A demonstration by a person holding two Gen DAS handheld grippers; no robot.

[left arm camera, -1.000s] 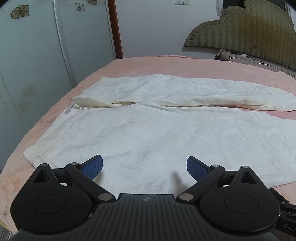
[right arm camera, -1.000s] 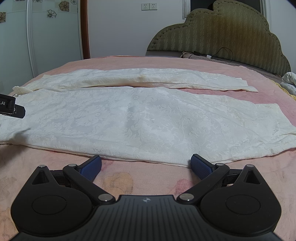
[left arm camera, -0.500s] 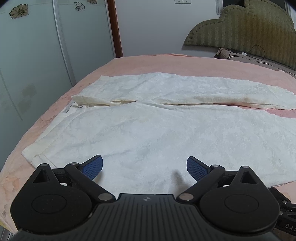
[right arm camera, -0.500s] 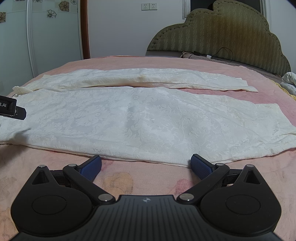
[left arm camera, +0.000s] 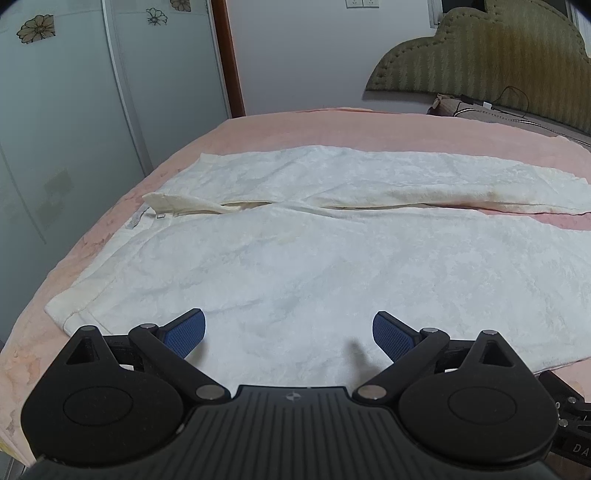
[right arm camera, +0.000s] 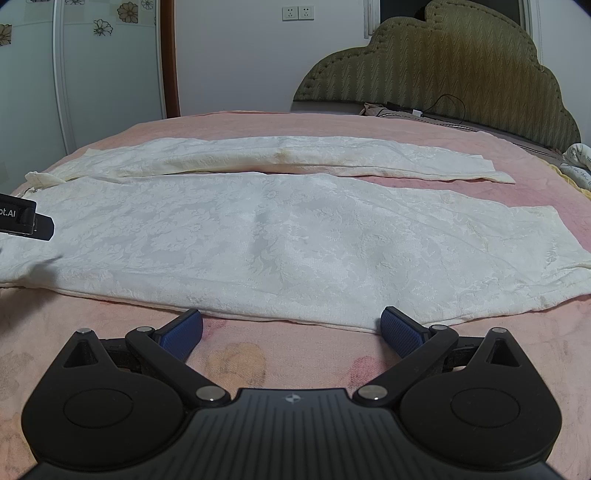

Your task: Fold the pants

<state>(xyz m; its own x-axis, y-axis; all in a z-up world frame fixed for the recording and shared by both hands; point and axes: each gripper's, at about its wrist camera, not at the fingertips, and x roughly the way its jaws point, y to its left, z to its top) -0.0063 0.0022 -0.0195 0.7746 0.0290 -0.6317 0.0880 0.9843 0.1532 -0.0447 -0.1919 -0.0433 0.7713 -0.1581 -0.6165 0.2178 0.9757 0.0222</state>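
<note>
The white pants [right arm camera: 280, 236] lie spread flat on the pink bed [right arm camera: 236, 354], both legs side by side, waist toward the bed's left edge. No fold looks made yet; all folding is left. The left tool [left arm camera: 288, 330] hovers over the waist end, the right tool [right arm camera: 291, 328] by the near hem, both gaping, empty.

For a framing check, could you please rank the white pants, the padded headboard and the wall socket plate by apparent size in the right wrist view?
1. white pants, largest, though nearest the camera
2. padded headboard
3. wall socket plate, by far the smallest
</note>
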